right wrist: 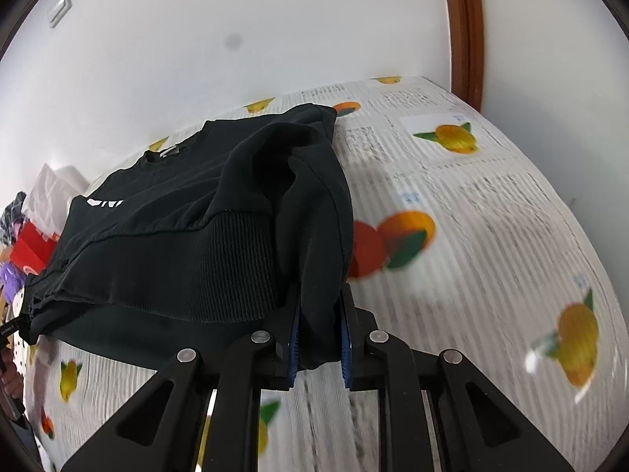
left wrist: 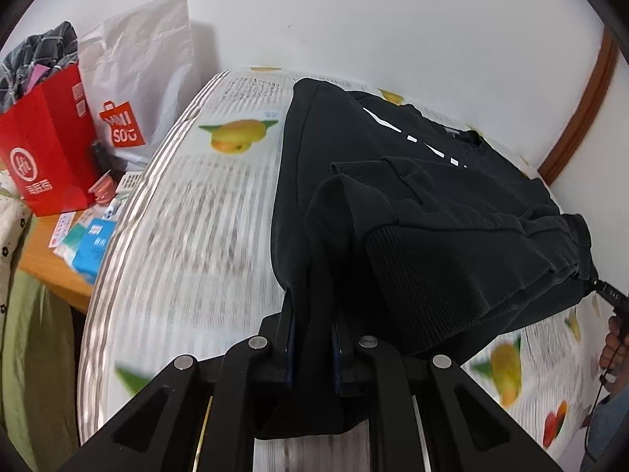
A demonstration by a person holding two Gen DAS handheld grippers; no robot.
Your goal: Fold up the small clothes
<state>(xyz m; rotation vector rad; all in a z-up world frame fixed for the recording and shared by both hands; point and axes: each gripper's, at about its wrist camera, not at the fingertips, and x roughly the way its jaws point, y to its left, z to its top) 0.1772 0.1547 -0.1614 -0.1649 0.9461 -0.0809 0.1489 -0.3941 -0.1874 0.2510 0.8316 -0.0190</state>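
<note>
Gripping the black sweatshirt at its near corners, we have the left gripper and the right gripper each clamped narrow on a bunch of its cloth. It lies half folded on the fruit-print tablecloth, hem raised. We judge it soft, fairly thick and limp: it will sag between our holds, so thick hem corners suit best, with both holds kept level.

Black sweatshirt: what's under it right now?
Under the black sweatshirt lies the fruit-printed striped tablecloth, showing all around. Whatever lies beneath its middle is covered. Both grippers pinch its near edge.
</note>
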